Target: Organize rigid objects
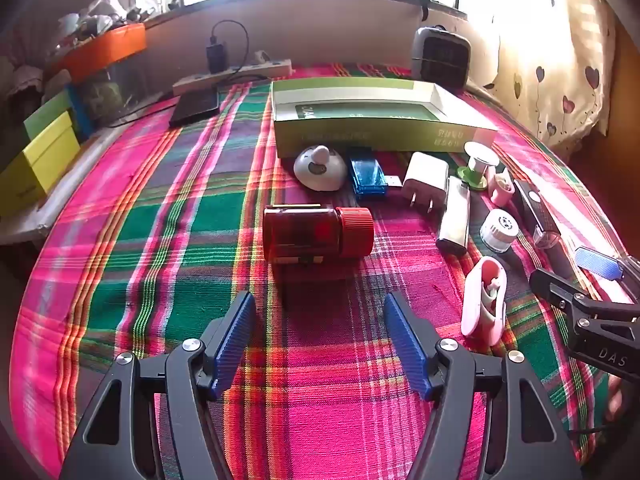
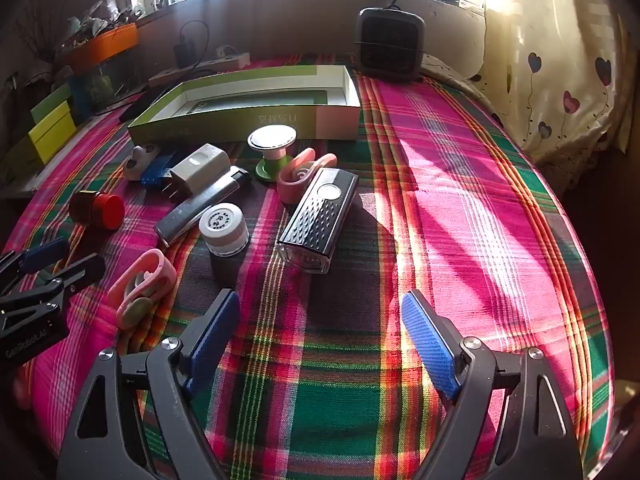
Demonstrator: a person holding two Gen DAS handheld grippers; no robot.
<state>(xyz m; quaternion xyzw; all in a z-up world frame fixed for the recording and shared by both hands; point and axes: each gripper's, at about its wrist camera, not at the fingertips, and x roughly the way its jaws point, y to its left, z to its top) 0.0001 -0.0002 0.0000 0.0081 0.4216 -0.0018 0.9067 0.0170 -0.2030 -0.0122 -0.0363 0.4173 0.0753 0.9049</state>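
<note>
A shallow green box (image 1: 372,128) (image 2: 240,120) lies open at the back of the plaid table. In front of it lie small objects. A red-capped brown jar (image 1: 316,234) (image 2: 98,210) lies on its side just ahead of my open, empty left gripper (image 1: 320,308). A black bike light (image 2: 320,220) lies just ahead of my open, empty right gripper (image 2: 320,308). Beside it are a white round pot (image 2: 224,228) (image 1: 498,230), a silver lighter (image 2: 200,208) (image 1: 454,216), a white charger (image 2: 200,168) (image 1: 426,178), two pink clips (image 2: 140,284) (image 2: 300,174) and a green-based spool (image 2: 272,148).
A dark heater (image 1: 440,56) (image 2: 390,44) stands at the back right. A power strip (image 1: 232,74) and a dark tablet (image 1: 196,106) lie at the back left, with yellow-green boxes (image 1: 44,160) off the left edge. A curtain (image 2: 560,60) hangs on the right.
</note>
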